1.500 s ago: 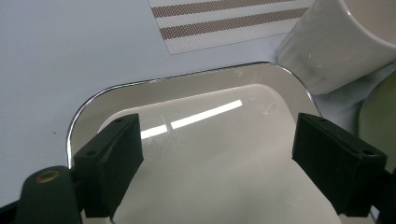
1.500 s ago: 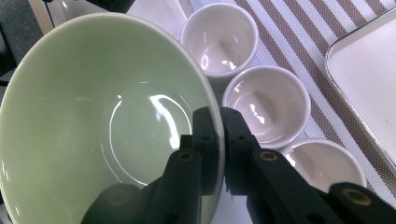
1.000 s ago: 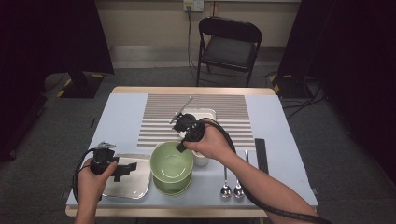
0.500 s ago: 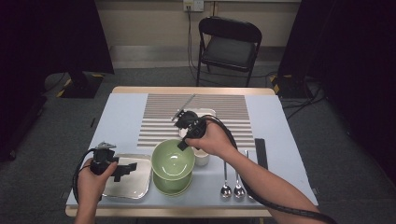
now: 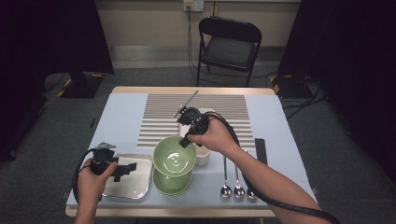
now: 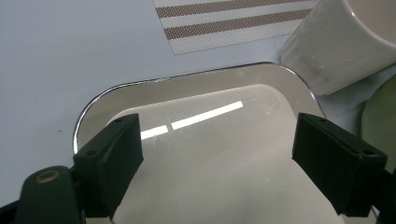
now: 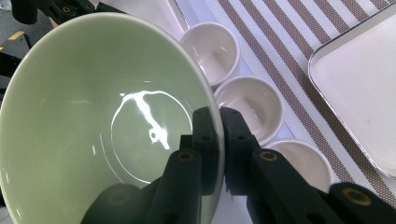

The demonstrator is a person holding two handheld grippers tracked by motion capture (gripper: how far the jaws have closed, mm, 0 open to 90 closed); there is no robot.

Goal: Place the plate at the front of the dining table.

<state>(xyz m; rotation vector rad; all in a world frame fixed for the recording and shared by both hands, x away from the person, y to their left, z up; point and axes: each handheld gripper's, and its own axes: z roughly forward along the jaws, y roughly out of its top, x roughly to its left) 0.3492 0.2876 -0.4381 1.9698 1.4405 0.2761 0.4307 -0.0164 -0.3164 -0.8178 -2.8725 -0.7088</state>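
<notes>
While lifted: the green bowl [image 7: 98, 121] is pinched at its rim, tilted, and raised off the second green bowl [image 5: 172, 183] that sits below it at lower centre of the high view.
Bowl place: lower centre of the high view [image 5: 173, 156], just right of the steel tray [image 5: 135, 189] and just left of a white cup [image 5: 202, 156].
Right gripper: the right gripper [image 7: 219, 140] has its jaws drawn narrow, one pad inside the bowl wall and one outside, so it is clamped on the rim.
Left gripper: the left gripper [image 6: 217, 163] stands wide with nothing between its pads, hanging over the steel tray at lower left of the high view.
Step in hand: by my reading, the top bowl is being unstacked from the one beneath, and the carry is not yet finished.
Next move calls for: a steady wrist, since a thin-edge grip on glazed ware may slip; the bowl wants levelling before it comes down on a bare spot.
Likely spot: cannot tell; the striped mat [image 5: 159, 116] at upper centre has free room.
Nearby ware: three white cups [image 7: 250, 105] stand in a row at the right gripper view's middle right, beside a white tray [image 7: 359, 88].
Further out: three spoons [image 5: 237, 189] lie at lower right of the blue table [image 5: 116, 116].
</notes>
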